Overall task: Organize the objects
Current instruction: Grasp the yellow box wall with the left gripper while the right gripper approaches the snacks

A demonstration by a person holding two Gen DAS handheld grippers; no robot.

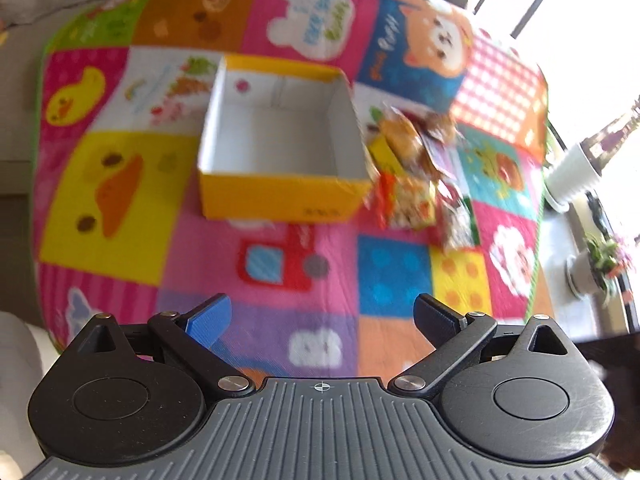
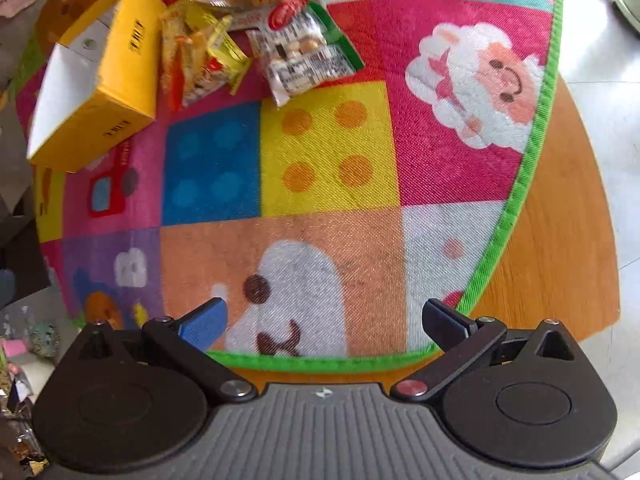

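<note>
An open yellow cardboard box (image 1: 280, 196) with a white, empty inside stands on a colourful patchwork mat (image 1: 132, 184). A pile of snack packets (image 1: 420, 176) lies right beside its right wall. In the right wrist view the box (image 2: 120, 64) is at the upper left, with the packets to its right; a clear packet with green edges (image 2: 308, 52) lies nearest. My left gripper (image 1: 322, 320) is open and empty, short of the box. My right gripper (image 2: 324, 320) is open and empty over the mat's near edge.
The mat (image 2: 328, 152) covers a round wooden table (image 2: 560, 240); its green border (image 2: 532, 152) runs along the right. White plant pots (image 1: 572, 176) stand on the floor beyond the table. Clutter (image 2: 24, 344) lies at the lower left.
</note>
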